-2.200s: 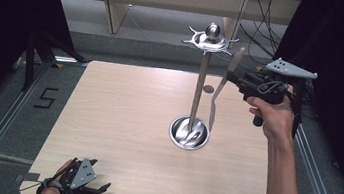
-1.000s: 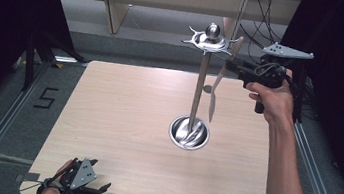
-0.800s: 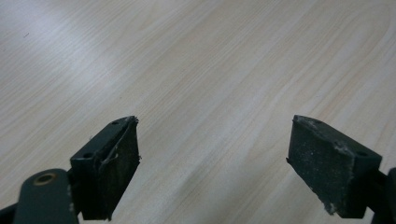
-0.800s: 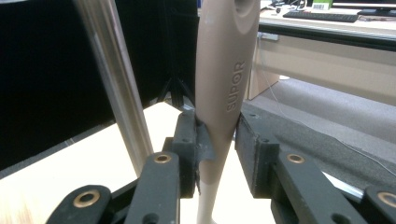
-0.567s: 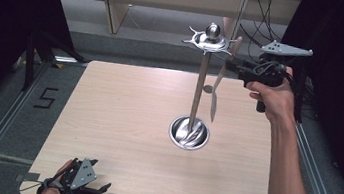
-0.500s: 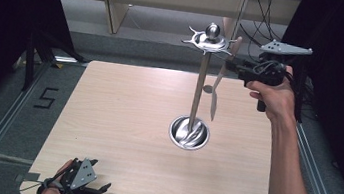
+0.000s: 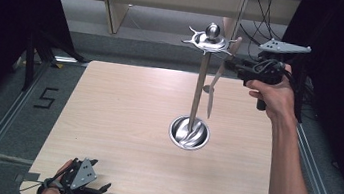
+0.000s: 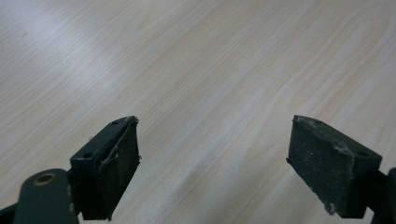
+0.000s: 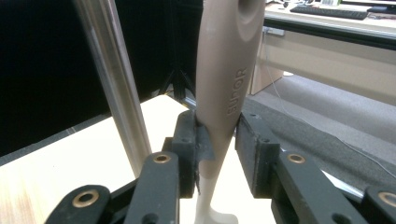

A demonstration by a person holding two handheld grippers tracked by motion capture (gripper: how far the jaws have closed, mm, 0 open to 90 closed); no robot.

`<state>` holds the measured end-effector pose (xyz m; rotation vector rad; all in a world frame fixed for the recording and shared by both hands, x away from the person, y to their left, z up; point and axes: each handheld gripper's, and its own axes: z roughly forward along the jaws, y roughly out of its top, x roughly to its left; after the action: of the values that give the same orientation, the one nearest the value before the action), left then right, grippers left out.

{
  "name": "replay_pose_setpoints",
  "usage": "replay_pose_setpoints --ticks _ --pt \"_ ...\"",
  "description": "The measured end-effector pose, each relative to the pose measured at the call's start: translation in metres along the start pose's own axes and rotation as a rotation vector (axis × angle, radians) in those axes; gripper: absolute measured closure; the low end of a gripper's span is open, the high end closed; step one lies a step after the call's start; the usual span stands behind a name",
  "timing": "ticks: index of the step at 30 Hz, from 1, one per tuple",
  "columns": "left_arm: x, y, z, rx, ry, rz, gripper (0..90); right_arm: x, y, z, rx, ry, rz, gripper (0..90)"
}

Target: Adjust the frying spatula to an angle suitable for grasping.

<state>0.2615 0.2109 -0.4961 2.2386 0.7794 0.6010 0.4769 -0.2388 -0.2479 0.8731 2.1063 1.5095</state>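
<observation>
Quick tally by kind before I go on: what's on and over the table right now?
Metal utensil stand: 1
Beige utensil, held in the right claw: 1
Hand-held claws, counting the left claw as well: 2
Total: 4

Black hand-held gripper with grey three-cornered plate, brass rivets, bare forearms

Utensil raised — nearer rack top
</observation>
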Motion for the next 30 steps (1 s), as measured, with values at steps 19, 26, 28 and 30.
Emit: replay_pose_setpoints --ticks 19,26,28,30 --pt "0.0006 -0.0002 0.0003 0.003 -0.001 0.002 15.9 0.0024 -0.0021 0.0 -0.04 -0.008 0.005 68.6" --pt "0.0004 -0.0002 0.0006 0.005 -0.002 0.003 15.9 0.0034 -0.0016 -0.0016 -0.034 -0.029 -0.002 69.7" --pt "0.0001 -0.0002 0.0006 0.006 -0.004 0.004 15.9 0.0025 -0.0017 -0.0026 -0.031 -0.037 0.005 70.2" --pt "0.0 -0.0001 0.0006 0.008 -0.007 0.007 15.9 0.0028 -0.0017 -0.0028 -0.025 -0.042 0.008 69.2"
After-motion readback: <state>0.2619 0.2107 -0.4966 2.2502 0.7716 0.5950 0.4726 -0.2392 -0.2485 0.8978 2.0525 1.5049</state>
